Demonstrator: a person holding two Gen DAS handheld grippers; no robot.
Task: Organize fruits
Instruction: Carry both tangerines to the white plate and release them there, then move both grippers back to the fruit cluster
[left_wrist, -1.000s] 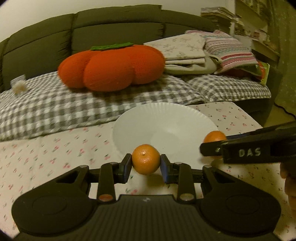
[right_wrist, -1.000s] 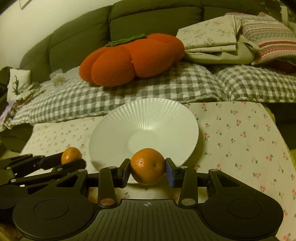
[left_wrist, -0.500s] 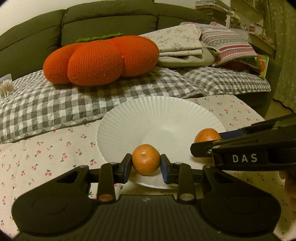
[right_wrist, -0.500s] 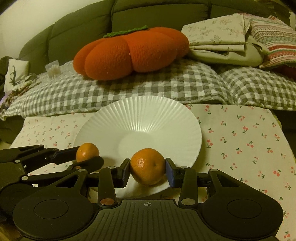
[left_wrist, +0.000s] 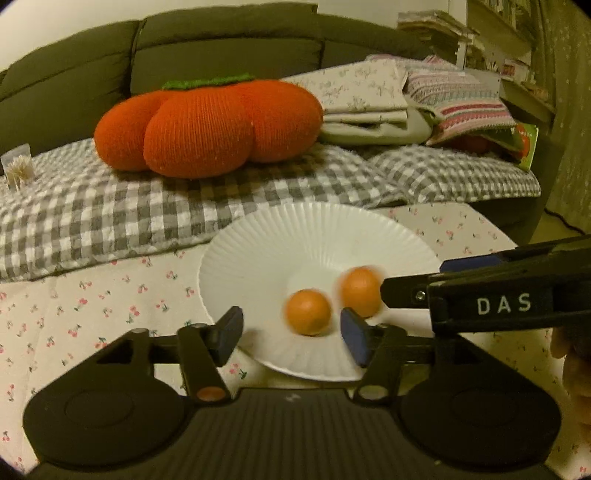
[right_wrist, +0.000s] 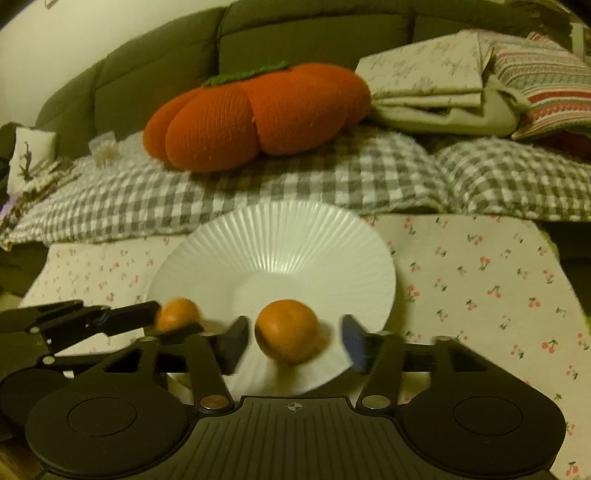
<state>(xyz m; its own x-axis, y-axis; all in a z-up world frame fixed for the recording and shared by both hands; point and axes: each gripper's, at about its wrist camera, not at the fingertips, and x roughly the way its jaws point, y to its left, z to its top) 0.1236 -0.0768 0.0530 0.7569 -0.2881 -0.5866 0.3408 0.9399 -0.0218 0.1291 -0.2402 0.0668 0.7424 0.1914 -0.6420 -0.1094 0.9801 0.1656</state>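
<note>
A: Both small round orange mandarins are free. The left tongs are opening, pads well apart, and the left mandarin sits blurred between them without touching either pad. The right tongs are opening too, and the right mandarin lies loose between their pads.

B: Where exactly are the fruits?

A: Over the white ribbed round plate, near its 6 o'clock rim. From the left wrist view the right mandarin is just beside the left one, at about its 2 o'clock. Whether they have landed or are dropping I cannot tell; both are smeared.

B: So what could go wrong?

A: Rolling, I'd judge. Round fruit released close to the near rim could bounce or run off the rim and onto the cherry-print cloth covering the tabletop. The ribbed slope should send them toward the middle, but that depends on how they land.

B: Anything else?

A: The two could knock together and push one outward. And the pads flank each fruit closely, so pulling a hand back crookedly could clip a mandarin or catch the plate's edge and tip it. The big orange knitted pumpkin cushion on the checked bedding at 12 o'clock is well apart.
</note>
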